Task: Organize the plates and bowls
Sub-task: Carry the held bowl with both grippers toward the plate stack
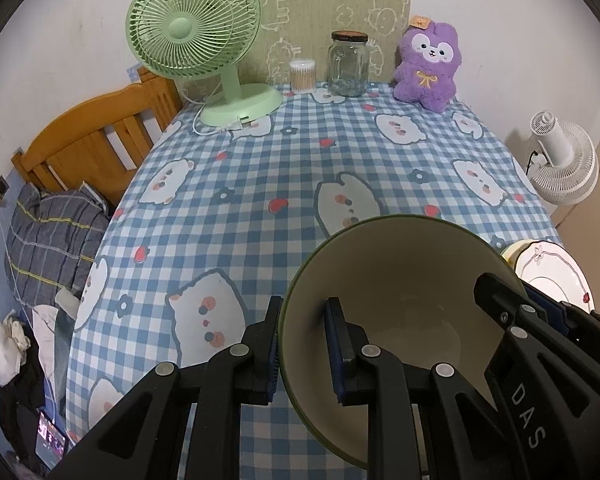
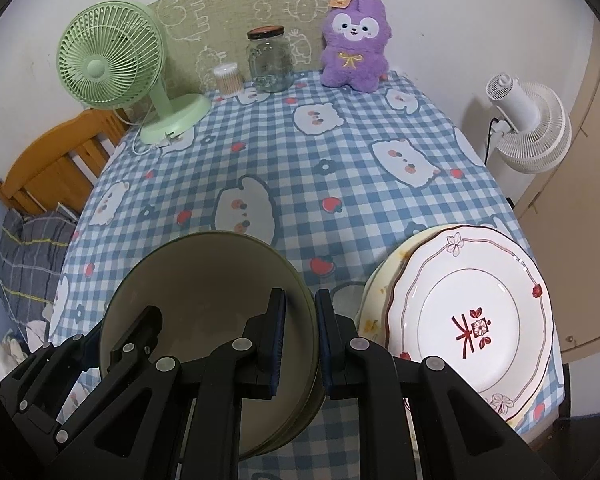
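A cream bowl with a green rim (image 1: 400, 280) hangs just above the checked tablecloth near the front edge, held from both sides. My left gripper (image 1: 306, 346) is shut on its left rim, one pad outside the wall and one inside. My right gripper (image 2: 300, 336) is shut on the opposite rim of the bowl (image 2: 204, 280); several rims show there, like nested bowls. Each view shows the other gripper's fingers across the bowl. To the right, a white plate with a red mark (image 2: 480, 320) lies on a yellowish plate (image 2: 374, 300); that white plate (image 1: 552, 276) also shows in the left wrist view.
At the back of the table (image 2: 340, 168) stand a green fan (image 2: 112, 68), a cotton-swab tub (image 2: 228, 78), a glass jar (image 2: 270, 60) and a purple plush (image 2: 354, 44). A white fan (image 2: 528, 124) stands off the right side, a wooden bed frame (image 1: 96, 140) off the left.
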The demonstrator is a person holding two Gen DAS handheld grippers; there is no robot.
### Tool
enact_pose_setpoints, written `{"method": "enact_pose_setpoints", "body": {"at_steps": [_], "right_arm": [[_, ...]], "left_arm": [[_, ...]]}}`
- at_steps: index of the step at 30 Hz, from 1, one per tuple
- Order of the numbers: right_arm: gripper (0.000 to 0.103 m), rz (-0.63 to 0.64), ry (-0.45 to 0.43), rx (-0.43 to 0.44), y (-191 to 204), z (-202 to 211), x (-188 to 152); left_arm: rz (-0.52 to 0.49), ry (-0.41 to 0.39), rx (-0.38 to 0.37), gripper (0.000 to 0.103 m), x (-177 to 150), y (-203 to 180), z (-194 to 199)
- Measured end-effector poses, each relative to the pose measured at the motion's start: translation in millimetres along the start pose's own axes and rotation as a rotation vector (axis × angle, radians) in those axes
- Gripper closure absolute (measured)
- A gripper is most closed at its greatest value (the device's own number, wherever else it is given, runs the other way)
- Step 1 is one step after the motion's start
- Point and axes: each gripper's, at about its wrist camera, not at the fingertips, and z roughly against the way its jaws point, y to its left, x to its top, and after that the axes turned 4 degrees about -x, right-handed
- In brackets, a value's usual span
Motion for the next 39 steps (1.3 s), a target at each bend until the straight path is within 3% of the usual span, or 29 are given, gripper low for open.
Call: {"method": "enact_pose_setpoints", "body": {"at_steps": [26, 39], "right_arm": [[0.084, 0.019, 0.058, -0.027, -6, -12, -2], [0.084, 0.058, 0.043, -0.011, -1, 11, 14]], "left_arm": [[-0.007, 0.035, -0.022, 0.085, -4, -8, -10], [-0.036, 0.000, -0.033, 0.060, 8, -8, 10]]}}
